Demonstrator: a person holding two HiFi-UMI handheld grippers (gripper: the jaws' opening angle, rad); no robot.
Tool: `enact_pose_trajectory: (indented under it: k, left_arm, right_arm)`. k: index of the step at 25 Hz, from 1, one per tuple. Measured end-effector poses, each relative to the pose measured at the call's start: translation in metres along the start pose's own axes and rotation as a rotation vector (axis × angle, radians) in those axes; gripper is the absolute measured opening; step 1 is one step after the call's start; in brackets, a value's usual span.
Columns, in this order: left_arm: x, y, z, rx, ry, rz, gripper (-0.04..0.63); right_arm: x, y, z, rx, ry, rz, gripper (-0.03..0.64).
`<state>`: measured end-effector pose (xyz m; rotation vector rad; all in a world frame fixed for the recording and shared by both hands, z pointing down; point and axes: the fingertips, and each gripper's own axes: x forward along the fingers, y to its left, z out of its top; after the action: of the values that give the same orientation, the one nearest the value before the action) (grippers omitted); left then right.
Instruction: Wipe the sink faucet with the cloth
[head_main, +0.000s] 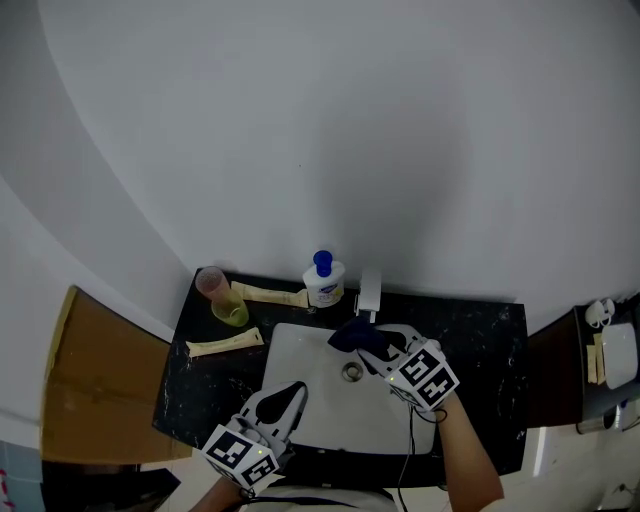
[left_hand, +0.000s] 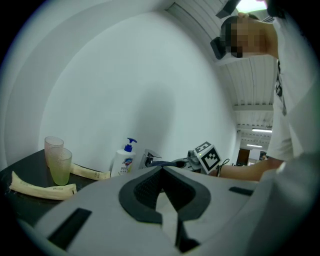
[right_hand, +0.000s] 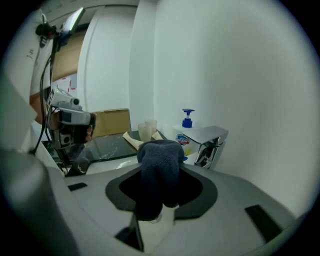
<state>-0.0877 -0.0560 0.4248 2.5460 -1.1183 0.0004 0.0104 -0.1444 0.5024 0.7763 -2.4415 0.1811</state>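
Note:
A chrome faucet (head_main: 370, 290) stands at the back rim of the white sink (head_main: 300, 400); the right gripper view shows the faucet (right_hand: 210, 142) just right of the jaws. My right gripper (head_main: 372, 345) is shut on a dark blue cloth (head_main: 350, 334), which bulges between its jaws (right_hand: 159, 172) and hangs just in front of the faucet, over the basin. My left gripper (head_main: 285, 400) hovers over the sink's front left, jaws closed together with nothing between them (left_hand: 161, 187). The faucet (left_hand: 147, 159) and the other gripper show beyond it.
A black counter (head_main: 480, 340) surrounds the sink. A soap pump bottle (head_main: 324, 281) stands left of the faucet. Two cups (head_main: 222, 298) and two cream tubes (head_main: 224, 344) lie on the left counter. A white wall rises behind. A brown cabinet (head_main: 90, 380) is at left.

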Motion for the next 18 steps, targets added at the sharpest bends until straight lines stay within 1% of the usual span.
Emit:
enact_pose_trajectory:
  k: [3, 5, 8, 10, 13, 15, 16, 18]
  left_arm:
    - [-0.003, 0.005, -0.003, -0.003, -0.004, 0.008, 0.002]
    - [-0.003, 0.006, -0.003, -0.003, -0.003, 0.018, 0.002]
    - [-0.003, 0.006, -0.006, -0.001, -0.017, 0.003, 0.002]
    - [-0.003, 0.005, -0.004, -0.005, -0.014, 0.009, 0.002]
    - [-0.002, 0.005, -0.001, -0.006, -0.003, 0.025, 0.002]
    - [-0.001, 0.003, -0.001, -0.008, -0.004, 0.015, 0.002]
    - [-0.001, 0.002, -0.002, -0.011, -0.006, 0.007, 0.002]
    - [-0.001, 0.002, -0.004, -0.013, -0.01, 0.005, 0.002]
  right_arm:
    - [0.005, -0.01, 0.001, -0.002, 0.022, -0.011, 0.144]
    - [0.011, -0.031, 0.003, 0.012, 0.023, -0.051, 0.144]
    - [0.019, -0.069, 0.007, 0.07, 0.0, -0.119, 0.144]
    - [0.021, -0.081, 0.008, 0.104, -0.017, -0.121, 0.144]
    - [0.02, -0.08, 0.01, 0.111, -0.03, -0.137, 0.144]
    - [0.016, -0.071, 0.009, 0.091, -0.023, -0.14, 0.144]
    - [0.014, -0.061, 0.007, 0.079, -0.014, -0.121, 0.144]
    - [0.007, -0.035, 0.003, 0.05, 0.008, -0.047, 0.144]
